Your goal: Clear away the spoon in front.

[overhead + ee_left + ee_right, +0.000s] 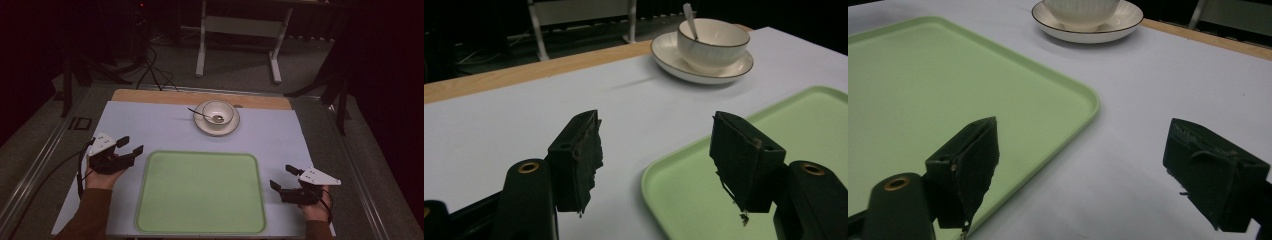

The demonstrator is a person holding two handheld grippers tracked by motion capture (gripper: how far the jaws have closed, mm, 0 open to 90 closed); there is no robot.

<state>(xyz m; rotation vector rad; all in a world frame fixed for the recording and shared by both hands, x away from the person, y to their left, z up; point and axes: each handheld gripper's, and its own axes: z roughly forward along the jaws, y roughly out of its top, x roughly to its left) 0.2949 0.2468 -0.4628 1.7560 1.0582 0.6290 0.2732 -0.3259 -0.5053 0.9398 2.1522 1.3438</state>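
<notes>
Bowl [218, 112] sits on a saucer [216, 126] at the far middle of the white mat [150, 125], with a spoon [205, 115] resting in it, handle sticking out over the rim to the left. We can't see anything else inside the bowl.

Nearer to us, a green tray [200, 192] lies flat on the mat, centred, with nothing on it. Bowl and saucer are well apart from the tray's far edge, bare mat between them.

Left gripper [130, 147] hangs just beside the tray's left far corner, jaws wide apart, nothing between them. In the left gripper view it points toward the bowl [713, 44] and saucer [669, 57], with the tray's corner [704, 190] under the right jaw and open mat ahead.

Right gripper [282, 177] is just off the tray's right edge, jaws also spread wide and holding nothing. In the right gripper view the tray's rim [1083, 107] runs under the left jaw, the saucer [1088, 30] sits farther ahead.

A strip of wooden table [150, 96] shows past the mat's far edge. Beyond it, floor with cables [150, 70] and a white frame [240, 30]. Nothing stands between either gripper and the bowl.
</notes>
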